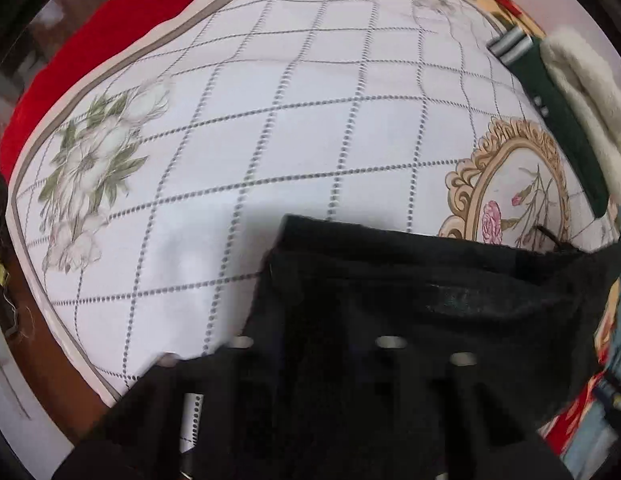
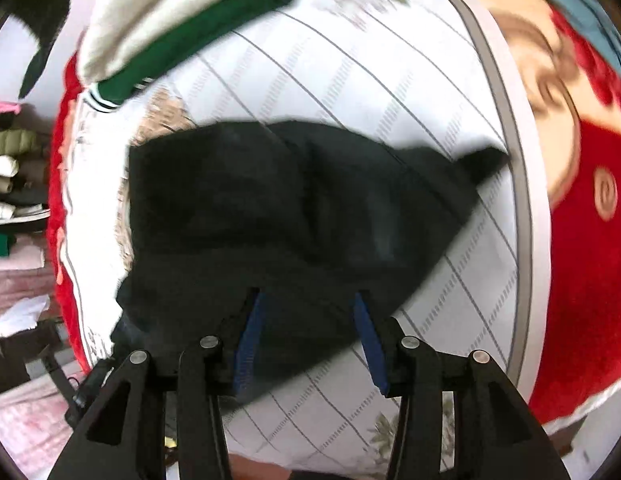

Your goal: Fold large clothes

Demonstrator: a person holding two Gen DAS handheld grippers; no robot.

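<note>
The black garment (image 2: 294, 200) lies between the wide-open jaws of the right gripper (image 2: 308, 300); it drapes over the left gripper (image 1: 330, 360), whose jaw state cannot be told

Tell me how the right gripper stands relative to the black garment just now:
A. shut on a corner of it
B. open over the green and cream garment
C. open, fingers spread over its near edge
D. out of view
C: in the right wrist view the right gripper is open, its blue-padded fingers spread apart over the near edge of the black garment, nothing pinched; the green and cream garment lies farther off.
</note>
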